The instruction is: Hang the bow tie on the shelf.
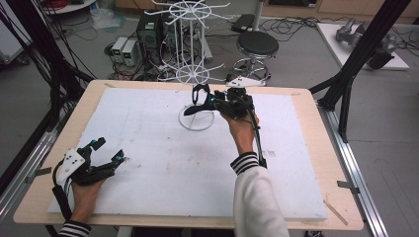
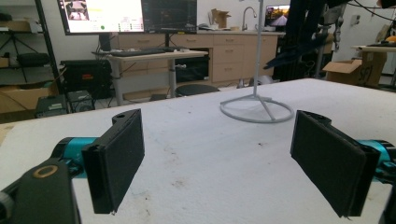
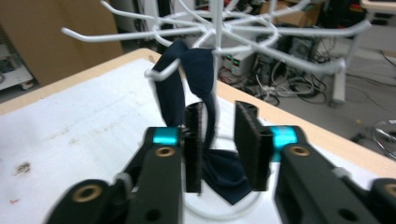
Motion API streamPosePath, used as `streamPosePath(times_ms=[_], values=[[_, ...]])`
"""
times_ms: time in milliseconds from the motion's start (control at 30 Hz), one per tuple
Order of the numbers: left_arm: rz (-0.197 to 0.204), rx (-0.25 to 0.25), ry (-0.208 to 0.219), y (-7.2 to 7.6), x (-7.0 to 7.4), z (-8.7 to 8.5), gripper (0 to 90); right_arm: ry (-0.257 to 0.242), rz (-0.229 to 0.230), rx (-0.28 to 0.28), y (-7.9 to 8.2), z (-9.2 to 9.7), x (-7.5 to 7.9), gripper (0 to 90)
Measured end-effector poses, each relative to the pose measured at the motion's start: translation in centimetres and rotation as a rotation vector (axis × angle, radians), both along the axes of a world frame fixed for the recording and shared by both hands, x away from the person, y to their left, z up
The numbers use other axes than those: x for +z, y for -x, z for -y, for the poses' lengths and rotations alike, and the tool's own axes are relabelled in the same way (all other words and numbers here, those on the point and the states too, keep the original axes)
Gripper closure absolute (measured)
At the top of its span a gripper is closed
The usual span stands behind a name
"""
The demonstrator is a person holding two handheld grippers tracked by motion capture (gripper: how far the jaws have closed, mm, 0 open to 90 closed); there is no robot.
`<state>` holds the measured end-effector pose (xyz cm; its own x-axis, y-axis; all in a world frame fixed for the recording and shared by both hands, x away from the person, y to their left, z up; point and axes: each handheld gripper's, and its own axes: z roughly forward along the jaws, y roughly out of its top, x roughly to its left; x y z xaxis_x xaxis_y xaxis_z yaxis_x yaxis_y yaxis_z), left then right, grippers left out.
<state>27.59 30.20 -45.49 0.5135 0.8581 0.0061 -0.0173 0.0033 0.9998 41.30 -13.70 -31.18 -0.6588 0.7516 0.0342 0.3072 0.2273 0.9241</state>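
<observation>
A white wire hook rack (image 1: 194, 44) stands on the table's far middle, its ring base (image 1: 196, 121) on the white foam board. A dark navy cloth (image 3: 196, 70) hangs from one lower hook, and its bottom end lies by the base. My right gripper (image 3: 219, 144) is open at the cloth, with the hanging strip in the gap against the left jaw. In the high view the right gripper (image 1: 210, 101) sits just right of the rack's pole. My left gripper (image 1: 109, 149) rests open and empty at the near left, with its jaws (image 2: 224, 161) wide apart.
The white foam board (image 1: 188, 163) covers most of the wooden table (image 1: 321, 163). The rack's upper hooks (image 3: 261, 32) spread above the right gripper. A black stool (image 1: 257, 47) and computer boxes stand on the floor beyond the far edge.
</observation>
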Motion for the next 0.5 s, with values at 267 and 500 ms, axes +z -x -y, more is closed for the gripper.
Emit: streamPosePath(times_ms=[267,500], values=[[0.002,0.000,0.005,0.0,0.0,0.0,17.8,0.082,0.028,-0.007,1.9,0.0,-0.6,24.2],[0.004,-0.002,0.004,0.0,0.0,0.0,17.7,0.036,0.061,-0.011,5.6,2.5,-1.4,11.4]])
